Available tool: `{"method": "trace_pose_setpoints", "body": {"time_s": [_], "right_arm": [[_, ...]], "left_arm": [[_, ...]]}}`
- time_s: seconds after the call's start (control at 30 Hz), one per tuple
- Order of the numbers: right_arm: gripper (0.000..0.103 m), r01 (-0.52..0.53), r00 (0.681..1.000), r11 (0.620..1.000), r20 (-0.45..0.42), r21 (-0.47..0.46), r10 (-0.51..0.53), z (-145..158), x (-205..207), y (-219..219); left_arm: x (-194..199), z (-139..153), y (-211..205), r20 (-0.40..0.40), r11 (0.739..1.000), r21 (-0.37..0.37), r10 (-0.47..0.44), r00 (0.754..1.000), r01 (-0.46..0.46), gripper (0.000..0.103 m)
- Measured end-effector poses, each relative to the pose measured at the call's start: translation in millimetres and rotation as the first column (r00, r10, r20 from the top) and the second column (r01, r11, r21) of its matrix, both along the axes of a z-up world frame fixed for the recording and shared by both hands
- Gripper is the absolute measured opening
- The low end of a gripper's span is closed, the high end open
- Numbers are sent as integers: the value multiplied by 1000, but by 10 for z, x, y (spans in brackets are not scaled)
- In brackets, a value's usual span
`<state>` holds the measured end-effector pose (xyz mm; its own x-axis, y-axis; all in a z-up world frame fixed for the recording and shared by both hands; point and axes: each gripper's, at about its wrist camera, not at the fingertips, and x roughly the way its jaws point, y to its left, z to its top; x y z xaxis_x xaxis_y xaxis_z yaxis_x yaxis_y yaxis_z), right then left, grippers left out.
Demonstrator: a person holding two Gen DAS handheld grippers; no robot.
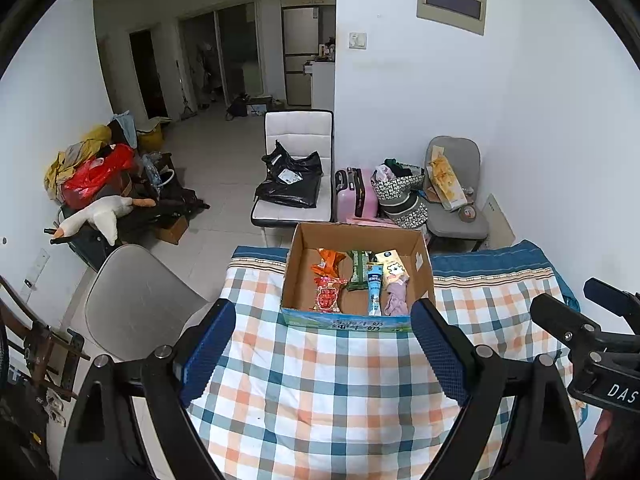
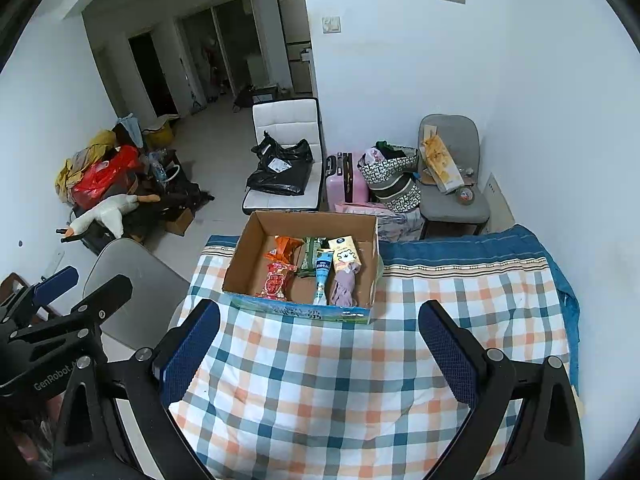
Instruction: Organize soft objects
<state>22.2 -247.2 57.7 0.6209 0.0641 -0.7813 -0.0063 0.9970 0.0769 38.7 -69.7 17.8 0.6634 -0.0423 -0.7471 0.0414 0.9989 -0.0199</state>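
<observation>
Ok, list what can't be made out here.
- Cardboard box: near inner floor hidden by its front wall, both views.
- Print on the blue tube and snack packets: too small.
- Table under the checked cloth: covered.
- Right hand-held gripper: cut off by the left view's edge.

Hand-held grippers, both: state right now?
Left hand-held gripper: open, holding nothing, above the checked cloth.
Right hand-held gripper: open, holding nothing, short of the cardboard box.
</observation>
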Motion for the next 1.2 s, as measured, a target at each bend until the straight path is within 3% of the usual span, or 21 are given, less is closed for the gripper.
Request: {"method": "trace_pose_setpoints", "body": {"time_s": [1.2], "right_arm": [[101,7,1000,1000,14,-10,-7,112,-119,-4]], "left_arm": [[-133,187,45,4,1000,-3,15,1000,-15,90]]}}
